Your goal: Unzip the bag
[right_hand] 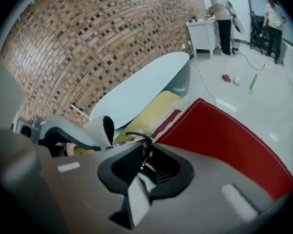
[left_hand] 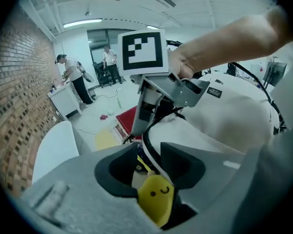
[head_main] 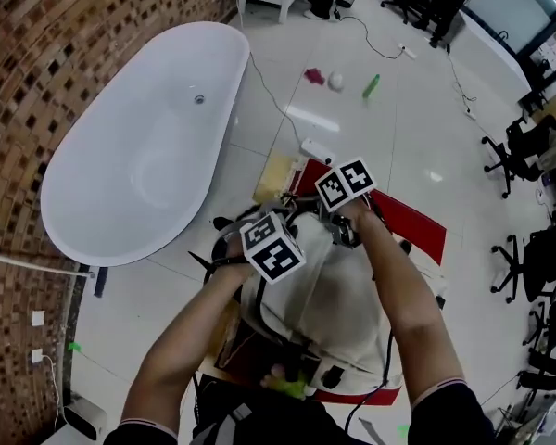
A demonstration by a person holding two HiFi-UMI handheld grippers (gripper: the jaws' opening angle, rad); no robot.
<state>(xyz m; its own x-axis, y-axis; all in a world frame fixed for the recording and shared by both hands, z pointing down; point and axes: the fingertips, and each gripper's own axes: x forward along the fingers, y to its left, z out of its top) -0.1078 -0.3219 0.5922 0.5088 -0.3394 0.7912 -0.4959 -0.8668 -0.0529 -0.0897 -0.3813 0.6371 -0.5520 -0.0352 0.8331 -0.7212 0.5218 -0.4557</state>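
Now, at the left gripper (left_hand: 149,155): jaws wide apart, pressing on nothing. Between them a black cord (left_hand: 145,139) of the bag (left_hand: 224,123) and, nearer to the camera, a small yellow charm (left_hand: 156,196) with a smiling face. At the right gripper (right_hand: 145,150): jaws only partly apart, not clearly pressing on anything. In the gap a small dark zipper pull (right_hand: 144,156) near the tips and a white strip (right_hand: 136,196) closer in. From the head view, both grippers close together over the far end of the cream bag, the left one on the side of the bathtub (head_main: 148,146), each with its marker cube on top. Under the bag a red mat (head_main: 419,222), with a yellow sheet (head_main: 276,172) just beside its far corner. Around, a pale tiled floor (head_main: 398,146). At the left, the long white bathtub along a brick wall (head_main: 28,72). Farther off on the floor a pink thing (head_main: 314,76), a white ball (head_main: 335,81) and a green bottle (head_main: 372,85), near each other. At the right edge, black office chairs (head_main: 505,156).
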